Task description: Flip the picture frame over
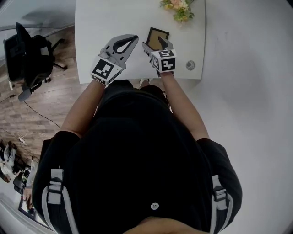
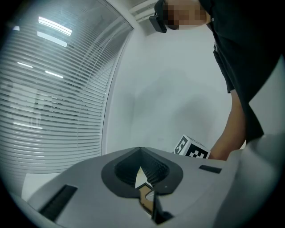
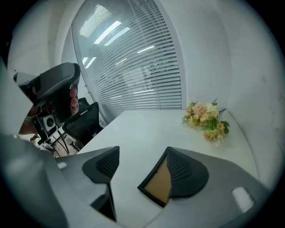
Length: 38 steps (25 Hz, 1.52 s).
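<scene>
Nearest, at the table's [image 1: 103, 20] front edge, both grippers sit side by side; the left gripper [image 1: 132, 40] has its jaws drawn together on nothing, tips pointing toward the frame from its left, and only a sliver of brown shows through the slot below its pads [image 2: 153, 171]. The right gripper [image 1: 157, 46] is plainly the better placed; its jaws stand wide apart and grasp nothing.

Just ahead of it the picture frame [image 1: 157, 37] lies flat on the white tabletop, brown panel up inside a dark border; in the right gripper view the frame [image 3: 159, 183] sits in the gap between the jaws, crowded against the right-hand one, whose pad covers its right edge, while bare table separates it from the left-hand jaw. Whether that pad touches the border I cannot tell. The frame's long axis runs roughly away from the person, slanted a little, so about in line with the jaws.

By my reading the flip has not begun; the next move likely wants the jaws shifted over one long edge before closing.

Farther back, a bunch of flowers [image 1: 178, 8] rests near the far edge, well apart from the frame.
</scene>
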Available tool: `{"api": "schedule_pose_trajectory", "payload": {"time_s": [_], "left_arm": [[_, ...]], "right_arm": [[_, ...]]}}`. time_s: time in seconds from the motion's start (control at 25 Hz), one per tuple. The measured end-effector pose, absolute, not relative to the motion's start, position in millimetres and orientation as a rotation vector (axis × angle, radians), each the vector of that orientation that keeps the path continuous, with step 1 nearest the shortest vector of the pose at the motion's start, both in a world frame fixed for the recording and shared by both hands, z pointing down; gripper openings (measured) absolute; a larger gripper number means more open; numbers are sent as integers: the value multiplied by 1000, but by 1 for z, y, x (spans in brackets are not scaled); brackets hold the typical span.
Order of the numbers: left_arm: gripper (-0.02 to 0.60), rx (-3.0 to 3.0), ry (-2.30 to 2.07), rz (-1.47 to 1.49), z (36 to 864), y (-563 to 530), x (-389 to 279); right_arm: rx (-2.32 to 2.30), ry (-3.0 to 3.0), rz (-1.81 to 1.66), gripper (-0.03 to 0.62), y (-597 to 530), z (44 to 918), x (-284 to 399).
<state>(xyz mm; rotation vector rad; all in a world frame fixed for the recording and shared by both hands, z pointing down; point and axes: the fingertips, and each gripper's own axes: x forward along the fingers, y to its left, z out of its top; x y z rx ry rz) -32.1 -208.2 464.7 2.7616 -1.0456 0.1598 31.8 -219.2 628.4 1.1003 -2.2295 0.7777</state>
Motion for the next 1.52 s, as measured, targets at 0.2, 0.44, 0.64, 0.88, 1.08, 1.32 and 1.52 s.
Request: {"api": "schedule_pose_trajectory", "payload": {"time_s": [0.2,0.44,0.64,0.88,1.08,1.32,1.52], "left_arm": [[5,2745,-1042,164,475,-212,-36],[5,2728,-1033,163,488,-214,-40],[5,2713,-1029,162,495,-214,-43],[5,2702,-1019,170,502,-212,-49],[5,2692,-1016,178,509,-207,-54],[5,2684,-1009,173,513,-205,-57],[5,2681,-1002,170,515,-203,-63]], "right_arm": [[1125,-2161,810,326,-220,653,30],[1150,-2057,853,282,-214,684,31],[1169,-1977,870,250,-211,703,33],[1182,-1906,882,225,-209,717,31],[1188,-1863,886,202,-208,734,29],[1207,-1819,861,189,-209,743,30],[1209,-1790,832,176,-207,750,27]]}}
